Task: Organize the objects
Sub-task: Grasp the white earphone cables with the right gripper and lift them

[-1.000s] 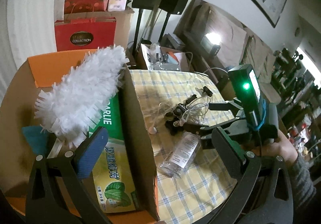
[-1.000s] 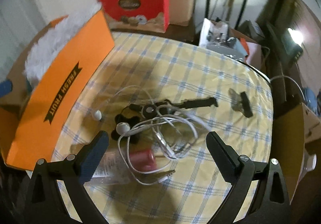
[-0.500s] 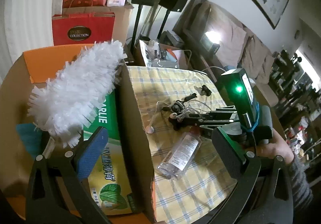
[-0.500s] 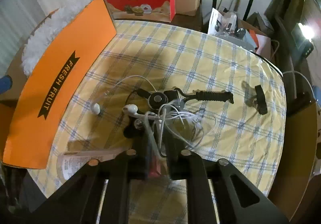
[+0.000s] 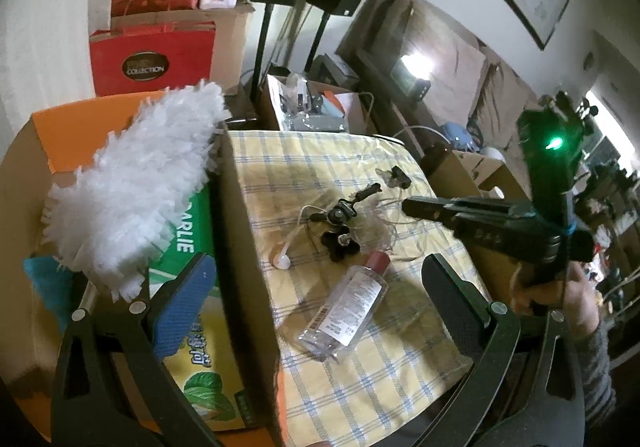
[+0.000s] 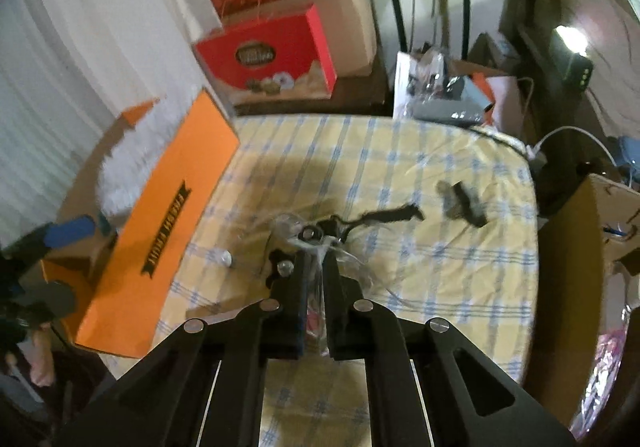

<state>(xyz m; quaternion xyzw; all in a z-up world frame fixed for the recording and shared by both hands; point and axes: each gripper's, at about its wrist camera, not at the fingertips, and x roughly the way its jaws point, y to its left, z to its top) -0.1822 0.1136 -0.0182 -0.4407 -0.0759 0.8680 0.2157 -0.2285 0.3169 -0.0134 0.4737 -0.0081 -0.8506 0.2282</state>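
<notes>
My right gripper (image 6: 314,267) had its jaws pressed together on the white earphone cord (image 6: 320,247), a few blurred strands of it pinched between the pads above the yellow checked tablecloth (image 6: 400,151). From the left wrist camera I saw the rest of that cord (image 5: 376,225) trailing in a tangle over a small black tripod-like piece (image 5: 340,213) near the middle of the cloth, with one white earbud (image 5: 282,261) lying on the cloth near the box wall. A clear bottle with a red cap (image 5: 348,301) lay on its side just beside the tangle, nearer to me, and a black clip (image 5: 400,177) sat apart toward the far edge. My left gripper (image 5: 316,299) stood wide open with nothing between its fingers, one blue-padded finger (image 5: 182,307) over the orange cardboard box (image 5: 80,123) at the table's left. Inside that box lay a white fluffy duster (image 5: 136,183) on top of a green package (image 5: 200,367).
</notes>
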